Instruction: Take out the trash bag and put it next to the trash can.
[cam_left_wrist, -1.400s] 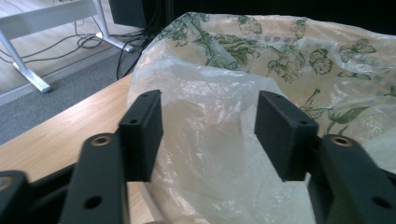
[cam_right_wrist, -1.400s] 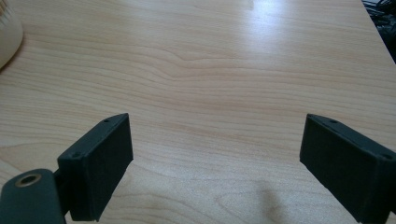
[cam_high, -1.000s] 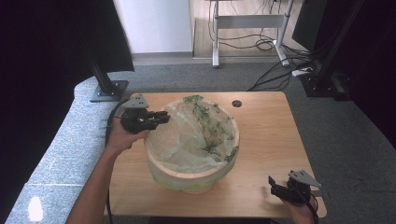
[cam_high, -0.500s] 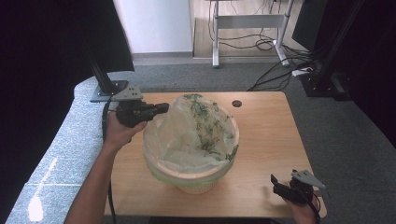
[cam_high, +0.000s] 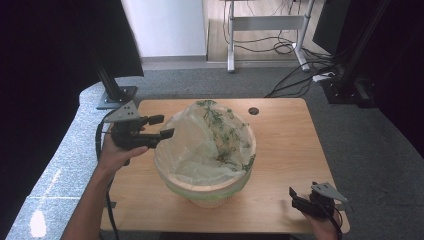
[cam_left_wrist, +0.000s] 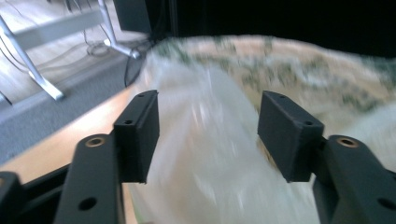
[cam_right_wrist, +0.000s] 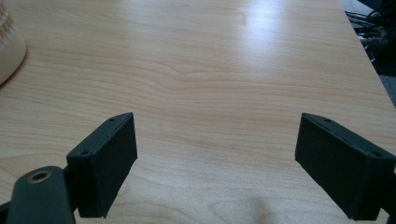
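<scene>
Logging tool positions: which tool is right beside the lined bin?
The left tool, open at the bag's rim; the right tool sits apart near the table's corner.

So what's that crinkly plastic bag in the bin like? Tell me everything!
The plastic bag is thin, see-through and whitish, printed with green leafy marks on its far side. It lines a round, pale bin standing upright in the middle of the wooden table. Its top is folded over the bin's rim, with loose, crumpled folds sagging inside. The left gripper, jaws open, is at its left edge; whether it touches cannot be told.
</scene>
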